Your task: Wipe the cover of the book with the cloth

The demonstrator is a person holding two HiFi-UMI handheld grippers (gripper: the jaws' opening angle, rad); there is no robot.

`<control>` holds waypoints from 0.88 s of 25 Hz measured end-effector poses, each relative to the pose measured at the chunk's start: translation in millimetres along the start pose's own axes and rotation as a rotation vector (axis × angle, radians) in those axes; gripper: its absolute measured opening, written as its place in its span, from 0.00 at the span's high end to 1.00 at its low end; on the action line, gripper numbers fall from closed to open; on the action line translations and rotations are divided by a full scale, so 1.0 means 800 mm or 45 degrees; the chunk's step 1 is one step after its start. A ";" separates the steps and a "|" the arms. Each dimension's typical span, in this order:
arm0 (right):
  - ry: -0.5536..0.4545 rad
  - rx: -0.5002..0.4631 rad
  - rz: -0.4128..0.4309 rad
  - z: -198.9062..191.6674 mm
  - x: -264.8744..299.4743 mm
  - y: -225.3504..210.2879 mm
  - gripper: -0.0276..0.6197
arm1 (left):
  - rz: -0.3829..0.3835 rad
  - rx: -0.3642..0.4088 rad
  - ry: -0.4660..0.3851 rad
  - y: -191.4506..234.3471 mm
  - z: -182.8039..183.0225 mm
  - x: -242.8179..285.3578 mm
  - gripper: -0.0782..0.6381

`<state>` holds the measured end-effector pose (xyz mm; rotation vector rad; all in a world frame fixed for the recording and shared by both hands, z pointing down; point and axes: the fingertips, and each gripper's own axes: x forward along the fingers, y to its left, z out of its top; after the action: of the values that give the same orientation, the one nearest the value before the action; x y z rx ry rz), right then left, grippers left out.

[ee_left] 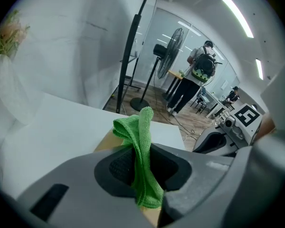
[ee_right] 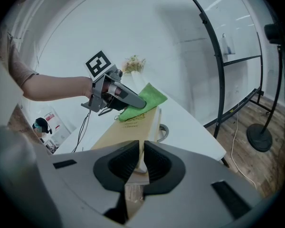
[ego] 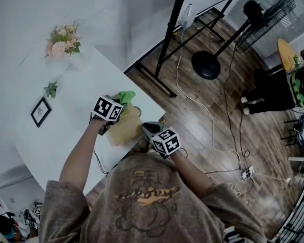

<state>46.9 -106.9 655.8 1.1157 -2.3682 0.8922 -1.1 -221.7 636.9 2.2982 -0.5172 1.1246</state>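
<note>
A tan book [ego: 123, 129] lies at the near right corner of the white table [ego: 71, 130]. My right gripper [ego: 148, 130] is shut on the book's near edge, and in the right gripper view the cover [ee_right: 128, 125] runs away from the jaws [ee_right: 139, 161]. My left gripper [ego: 121, 107] is shut on a green cloth [ego: 126, 96], which it holds over the book's far end. In the left gripper view the cloth [ee_left: 141, 151] sticks up between the jaws, with a strip of book [ee_left: 107, 142] behind it. The right gripper view shows the cloth [ee_right: 143, 100] resting on the cover under the left gripper [ee_right: 118, 97].
A flower vase [ego: 64, 41], a small sprig [ego: 51, 89] and a framed picture [ego: 41, 111] stand further back on the table. A grey ring-shaped object [ee_right: 163, 131] lies beside the book. Black stand legs [ego: 164, 44], a fan [ego: 271, 15] and cables [ego: 213, 120] are on the wooden floor; a person [ee_left: 198, 72] stands by the fan.
</note>
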 end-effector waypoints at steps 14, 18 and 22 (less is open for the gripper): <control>-0.060 0.011 -0.115 0.013 -0.039 -0.033 0.97 | -0.048 0.038 0.016 -0.066 -0.026 0.004 0.79; -0.077 0.044 -0.161 0.008 -0.055 -0.048 0.97 | -0.070 0.047 0.021 -0.086 -0.036 0.004 0.79; -0.085 0.061 -0.182 0.001 -0.069 -0.051 0.97 | -0.109 0.044 0.021 -0.113 -0.048 0.005 0.79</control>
<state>113.0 -97.3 640.1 1.3347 -2.2963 0.8786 27.1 -127.1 633.9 2.3155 -0.3922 1.1184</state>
